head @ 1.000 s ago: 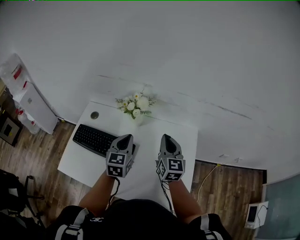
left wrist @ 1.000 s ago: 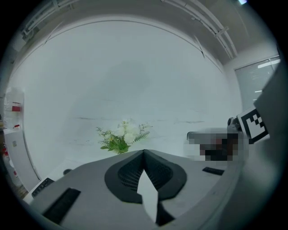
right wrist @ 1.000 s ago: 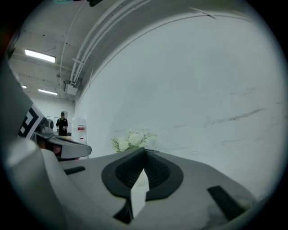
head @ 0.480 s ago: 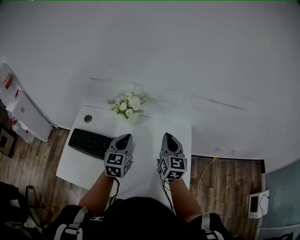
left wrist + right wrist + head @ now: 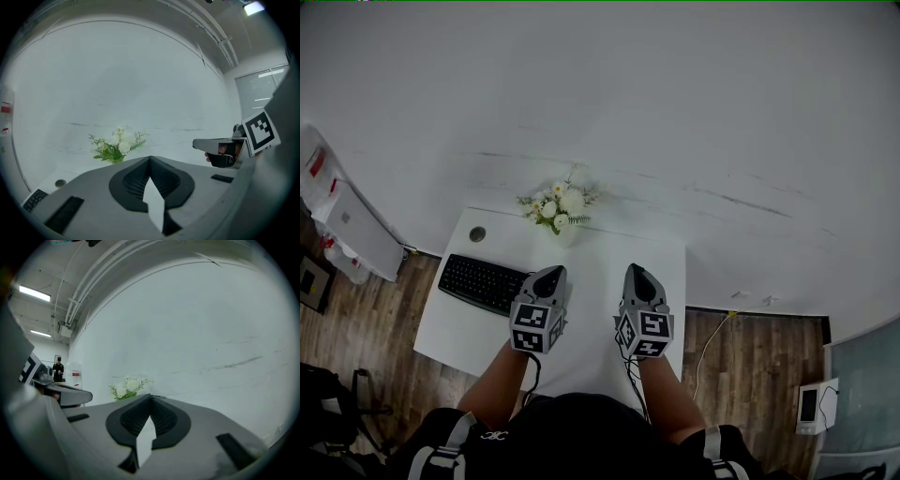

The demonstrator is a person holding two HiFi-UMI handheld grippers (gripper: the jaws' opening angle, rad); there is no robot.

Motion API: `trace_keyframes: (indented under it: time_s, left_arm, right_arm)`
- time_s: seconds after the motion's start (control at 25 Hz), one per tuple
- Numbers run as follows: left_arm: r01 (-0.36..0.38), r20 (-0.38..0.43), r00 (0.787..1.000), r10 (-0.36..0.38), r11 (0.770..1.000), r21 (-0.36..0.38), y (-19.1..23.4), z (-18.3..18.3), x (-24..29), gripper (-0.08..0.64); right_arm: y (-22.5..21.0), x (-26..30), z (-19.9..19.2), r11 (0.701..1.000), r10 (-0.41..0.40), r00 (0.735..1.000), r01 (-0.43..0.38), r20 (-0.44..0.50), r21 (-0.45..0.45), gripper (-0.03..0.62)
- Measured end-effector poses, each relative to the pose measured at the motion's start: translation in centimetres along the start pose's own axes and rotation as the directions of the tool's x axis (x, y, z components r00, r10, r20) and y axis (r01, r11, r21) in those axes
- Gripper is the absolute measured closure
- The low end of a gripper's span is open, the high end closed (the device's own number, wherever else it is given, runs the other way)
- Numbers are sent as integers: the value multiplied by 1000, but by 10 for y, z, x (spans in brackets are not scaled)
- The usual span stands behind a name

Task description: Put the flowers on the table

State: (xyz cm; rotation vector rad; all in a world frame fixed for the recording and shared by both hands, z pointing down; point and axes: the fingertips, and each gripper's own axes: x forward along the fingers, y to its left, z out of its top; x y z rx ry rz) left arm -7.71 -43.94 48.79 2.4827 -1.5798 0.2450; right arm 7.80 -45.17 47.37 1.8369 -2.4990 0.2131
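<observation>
A small bunch of white flowers with green leaves (image 5: 558,208) stands at the far edge of the white table (image 5: 600,258), against the wall. It also shows in the left gripper view as the flowers (image 5: 116,145) and in the right gripper view as the flowers (image 5: 127,387). My left gripper (image 5: 550,272) and right gripper (image 5: 635,269) hover side by side over the table's near half, both pointing towards the wall. Both are well short of the flowers. The jaws of each meet at the tip with nothing between them, as seen at the left gripper (image 5: 150,158) and the right gripper (image 5: 151,395).
A black keyboard (image 5: 483,281) lies on the table's left part, beside a round cable hole (image 5: 477,233). A white wall rises right behind the table. White equipment (image 5: 356,225) stands on the wooden floor at left, a cable (image 5: 712,361) runs at right. A person (image 5: 58,369) stands far off.
The head view has shifted slightly, so the table and flowers sit a little further left in the picture. Both grippers keep their places and stay shut.
</observation>
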Motion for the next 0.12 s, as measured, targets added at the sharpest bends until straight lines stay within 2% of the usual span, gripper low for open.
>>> trace_keyframes:
  time_s: [0.12]
  left_arm:
    - [-1, 1, 1000, 1, 1000, 4, 3, 0, 2, 548]
  right_arm:
    - [3, 4, -1, 1000, 6, 1000, -6, -3, -3, 591]
